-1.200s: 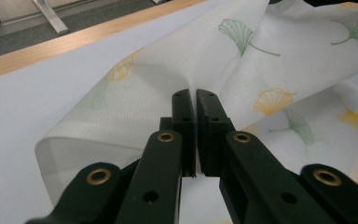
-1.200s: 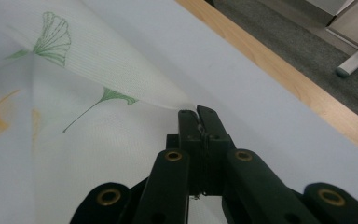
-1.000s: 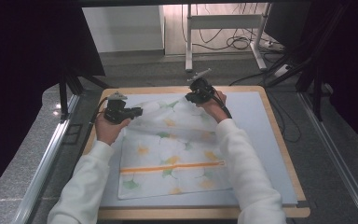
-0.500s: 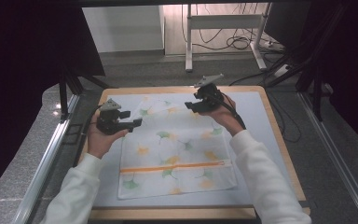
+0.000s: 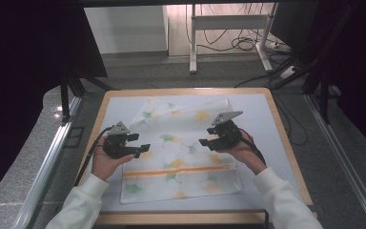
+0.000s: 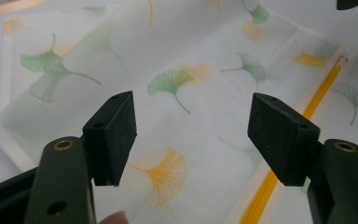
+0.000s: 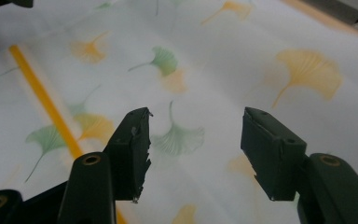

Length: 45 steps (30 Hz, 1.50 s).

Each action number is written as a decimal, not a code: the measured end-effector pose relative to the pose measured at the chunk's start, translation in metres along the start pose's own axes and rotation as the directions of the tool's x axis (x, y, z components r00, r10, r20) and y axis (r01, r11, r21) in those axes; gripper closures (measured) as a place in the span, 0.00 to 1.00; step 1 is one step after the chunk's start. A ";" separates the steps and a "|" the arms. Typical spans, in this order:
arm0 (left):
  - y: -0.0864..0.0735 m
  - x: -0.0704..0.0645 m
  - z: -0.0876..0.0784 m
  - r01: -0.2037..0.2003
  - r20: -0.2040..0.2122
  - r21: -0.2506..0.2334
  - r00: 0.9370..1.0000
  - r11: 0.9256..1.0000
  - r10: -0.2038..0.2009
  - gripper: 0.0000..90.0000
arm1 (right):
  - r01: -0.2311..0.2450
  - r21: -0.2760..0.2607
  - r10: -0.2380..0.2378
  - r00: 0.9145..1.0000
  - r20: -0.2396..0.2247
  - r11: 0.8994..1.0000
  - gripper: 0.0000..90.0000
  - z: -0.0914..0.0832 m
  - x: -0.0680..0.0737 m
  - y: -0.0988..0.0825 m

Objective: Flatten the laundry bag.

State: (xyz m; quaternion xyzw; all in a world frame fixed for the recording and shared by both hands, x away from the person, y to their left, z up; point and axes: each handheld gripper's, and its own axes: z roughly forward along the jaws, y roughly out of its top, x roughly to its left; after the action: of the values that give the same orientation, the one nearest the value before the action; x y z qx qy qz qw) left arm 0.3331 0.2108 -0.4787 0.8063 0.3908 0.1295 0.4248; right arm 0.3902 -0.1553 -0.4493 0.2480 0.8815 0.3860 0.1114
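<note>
Lying flat across the middle of the worktop (image 5: 276, 143): one white cloth (image 5: 181, 157) printed with green and orange ginkgo leaves and an orange stripe near its front edge, its far portion folded over. Left gripper (image 5: 140, 147), jaws spread and empty, at the cloth's left edge. Right gripper (image 5: 206, 141), jaws likewise spread and empty, above the cloth's right half; no containers present.

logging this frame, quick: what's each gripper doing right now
left gripper: open, holding nothing, above the cloth.
right gripper: open, holding nothing, above the same cloth.
</note>
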 end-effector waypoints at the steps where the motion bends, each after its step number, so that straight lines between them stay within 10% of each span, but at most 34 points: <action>1: -0.003 -0.001 0.002 -0.002 0.002 0.008 1.000 1.000 0.002 0.37 | 0.001 0.007 -0.001 1.000 -0.009 1.000 0.46 0.000 0.003 -0.005; 18: -0.037 -0.020 0.016 -0.006 0.056 0.093 0.998 0.996 0.001 0.37 | 0.071 0.093 -0.051 0.979 -0.199 0.993 0.36 0.006 0.086 -0.053; 32: -0.044 -0.021 0.022 -0.012 0.062 0.125 0.998 0.992 0.004 0.36 | 0.205 0.169 -0.165 0.961 -0.223 0.964 0.28 0.031 0.125 -0.055; 45: -0.044 -0.018 0.019 -0.003 0.058 0.117 0.998 0.993 -0.004 0.35 | 0.281 0.209 -0.246 0.953 -0.176 0.937 0.36 0.044 0.133 -0.055</action>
State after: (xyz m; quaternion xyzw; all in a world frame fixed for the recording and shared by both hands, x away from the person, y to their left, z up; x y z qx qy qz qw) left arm 0.3086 0.2007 -0.5224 0.8333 0.3851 0.0826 0.3879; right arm 0.2745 -0.0896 -0.5202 0.1095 0.9516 0.2793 0.0674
